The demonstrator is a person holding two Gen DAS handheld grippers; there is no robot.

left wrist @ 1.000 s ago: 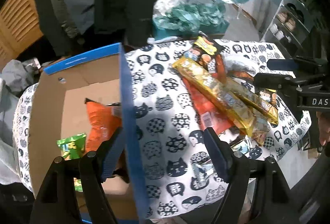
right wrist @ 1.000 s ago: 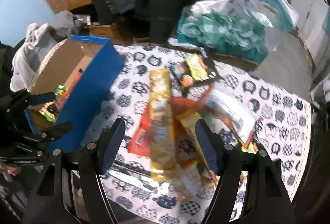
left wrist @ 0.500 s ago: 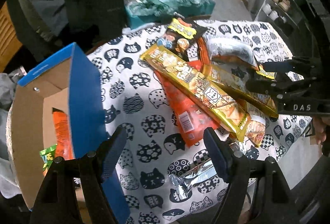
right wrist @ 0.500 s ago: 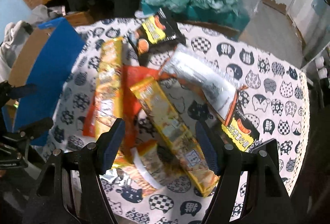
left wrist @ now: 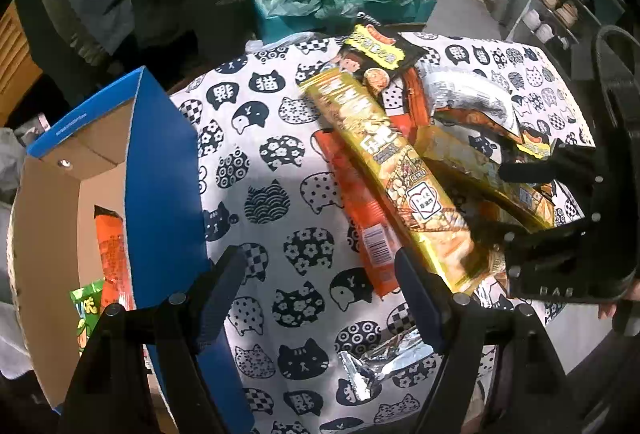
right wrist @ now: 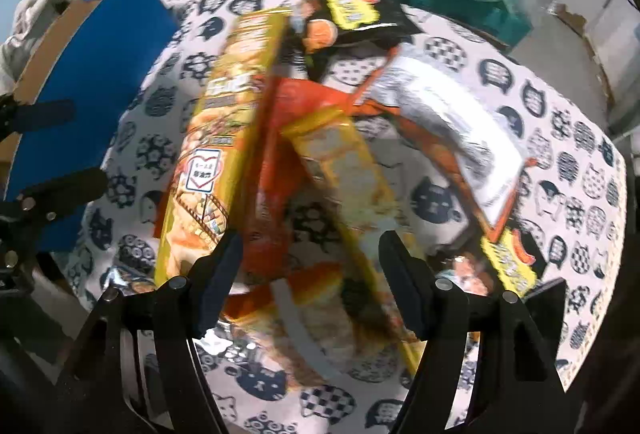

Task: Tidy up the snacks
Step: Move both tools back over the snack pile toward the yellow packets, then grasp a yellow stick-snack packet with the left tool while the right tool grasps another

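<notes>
- Black left gripper (left wrist: pixel 320 290): jaws spread, empty, above the cat-print cloth (left wrist: pixel 256 170); blue cardboard box (left wrist: pixel 160 170) just beside.
- Black right gripper (right wrist: pixel 310 274): jaws spread, empty, over the snack pile.
- Long yellow packet (left wrist: pixel 384 162) across an orange packet (left wrist: pixel 360 218); silver pouch (left wrist: pixel 468 94) beyond.
- Orange pack (left wrist: pixel 112 254) inside the box.

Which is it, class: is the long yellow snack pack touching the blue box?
Apart. The left wrist view shows cat-print tablecloth between the long yellow snack pack and the blue box.

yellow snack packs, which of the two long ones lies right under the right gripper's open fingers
The shorter yellow pack, right of the orange pack, runs between the right gripper fingers. The longer heart-label pack lies off to their left.
</notes>
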